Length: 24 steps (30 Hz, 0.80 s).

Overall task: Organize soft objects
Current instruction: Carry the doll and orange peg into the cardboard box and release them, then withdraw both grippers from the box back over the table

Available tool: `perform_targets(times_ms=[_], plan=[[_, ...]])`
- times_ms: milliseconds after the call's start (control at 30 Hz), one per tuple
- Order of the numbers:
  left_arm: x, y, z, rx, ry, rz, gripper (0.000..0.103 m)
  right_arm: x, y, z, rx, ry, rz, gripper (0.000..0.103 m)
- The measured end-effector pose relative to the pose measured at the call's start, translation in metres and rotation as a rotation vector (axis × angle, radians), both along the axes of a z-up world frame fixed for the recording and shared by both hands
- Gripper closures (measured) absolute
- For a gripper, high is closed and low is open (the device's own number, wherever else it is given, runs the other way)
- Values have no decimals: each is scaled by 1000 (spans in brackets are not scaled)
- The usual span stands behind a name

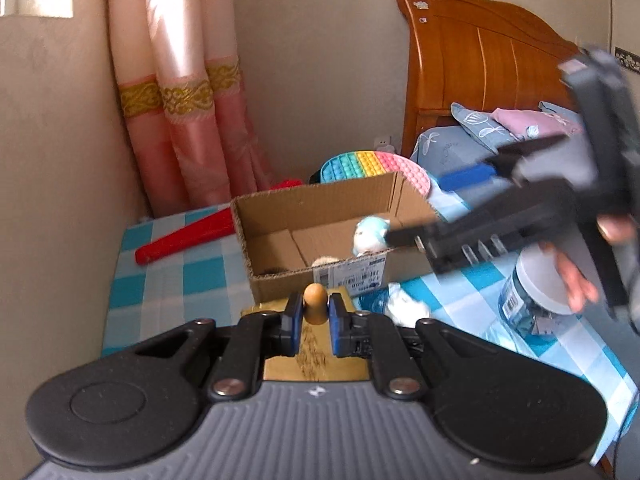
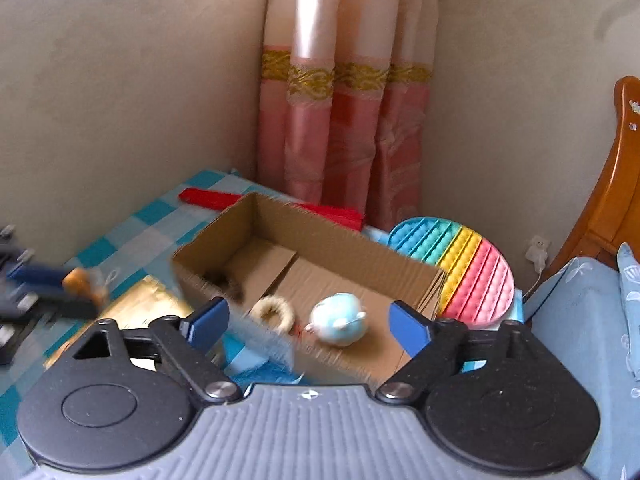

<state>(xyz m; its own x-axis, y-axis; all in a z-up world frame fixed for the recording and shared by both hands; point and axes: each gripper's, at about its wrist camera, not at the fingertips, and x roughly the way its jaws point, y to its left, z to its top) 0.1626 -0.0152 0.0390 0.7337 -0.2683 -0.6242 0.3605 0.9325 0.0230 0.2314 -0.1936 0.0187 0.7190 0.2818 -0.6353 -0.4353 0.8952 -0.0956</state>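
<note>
The left gripper [image 1: 315, 316] pinches a small tan, rounded toy [image 1: 315, 303] between its blue fingers [image 1: 294, 322], low over the checked table [image 1: 168, 276] just in front of the cardboard box [image 1: 320, 216]. The right gripper [image 2: 308, 322] hangs over that box with its fingers spread wide, holding nothing. Inside the box lie a pale blue plush [image 2: 339, 319] and a cream ring [image 2: 273, 311].

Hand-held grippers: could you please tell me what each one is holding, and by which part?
The left hand-held gripper clamps a small tan rounded toy at its lower body. The right hand-held gripper is open, holding nothing, above the cardboard box.
</note>
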Motion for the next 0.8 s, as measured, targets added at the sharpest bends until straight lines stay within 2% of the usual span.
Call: perform_targets(times_ms=[67, 233, 500, 567, 600, 633, 667, 700, 733, 800], plan=[[6, -3, 3, 2, -4, -9, 91, -11, -2, 0, 16, 9, 3, 0], [28, -12, 8, 12, 8, -24, 91, -45, -9, 0, 71, 56, 1, 0], [78, -29, 13, 53, 36, -29, 90, -84, -25, -5, 130, 64, -45, 0], [93, -33, 13, 63, 43, -20, 81, -87, -30, -6, 153, 77, -65, 0], [101, -34, 13, 66, 44, -2, 68, -87, -32, -7, 161, 82, -74, 0], [108, -35, 11, 69, 47, 13, 48, -88, -33, -8, 168, 92, -81, 0], [113, -35, 10, 71, 53, 28, 37, -89, -35, -9, 169, 102, -83, 0], [117, -35, 9, 74, 56, 48, 18, -91, -36, -11, 166, 110, -80, 0], [117, -34, 8, 79, 48, 60, 10, -93, -36, -13, 158, 112, -77, 0], [111, -32, 7, 82, 17, 67, 10, -98, -36, -17, 140, 114, -69, 0]])
